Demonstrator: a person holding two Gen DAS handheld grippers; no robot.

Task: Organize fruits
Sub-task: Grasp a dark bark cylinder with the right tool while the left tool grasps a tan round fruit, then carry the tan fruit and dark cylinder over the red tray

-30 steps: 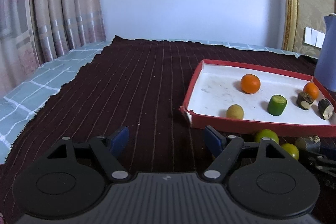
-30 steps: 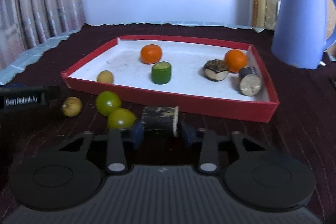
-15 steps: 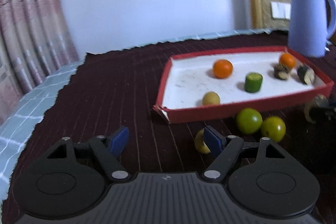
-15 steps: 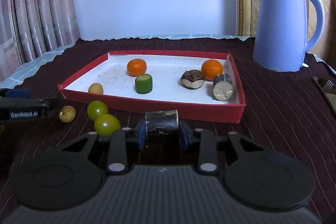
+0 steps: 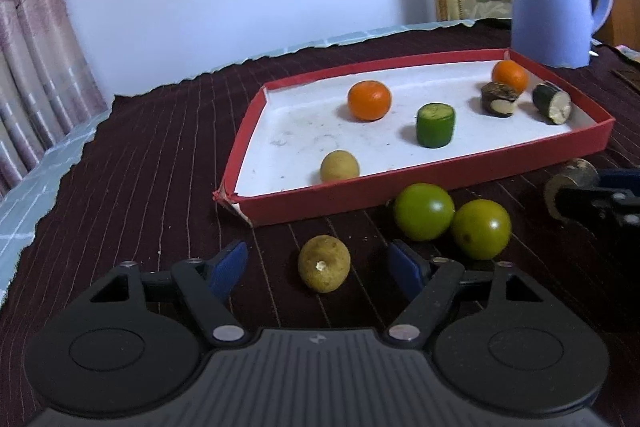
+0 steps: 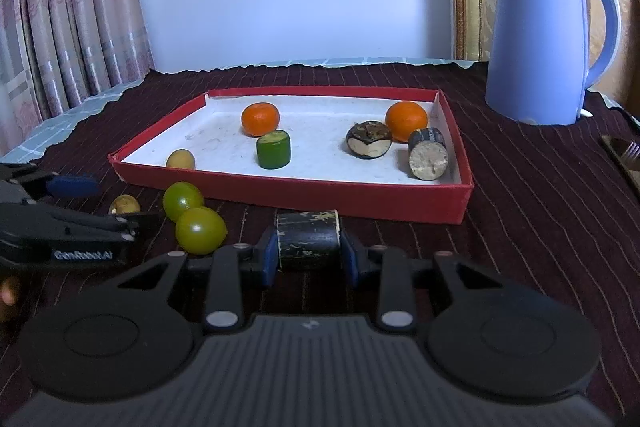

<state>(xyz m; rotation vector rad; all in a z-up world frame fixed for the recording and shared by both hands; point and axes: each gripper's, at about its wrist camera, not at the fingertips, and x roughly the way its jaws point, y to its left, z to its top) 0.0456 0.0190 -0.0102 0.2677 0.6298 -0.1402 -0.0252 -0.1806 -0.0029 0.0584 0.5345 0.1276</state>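
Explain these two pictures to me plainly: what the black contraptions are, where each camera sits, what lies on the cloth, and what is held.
Each black contraption is a hand-held two-finger gripper with a camera looking along its fingers. One picture is from the left gripper, open around a small yellowish fruit without touching it. The other is from the right gripper, shut on a dark cylinder piece. A red tray already holds six pieces. Two green fruits lie on the dark cloth. A blue kettle stands behind.

Ribbed cloth (image 5: 160, 155), glossy kettle (image 6: 536, 39)
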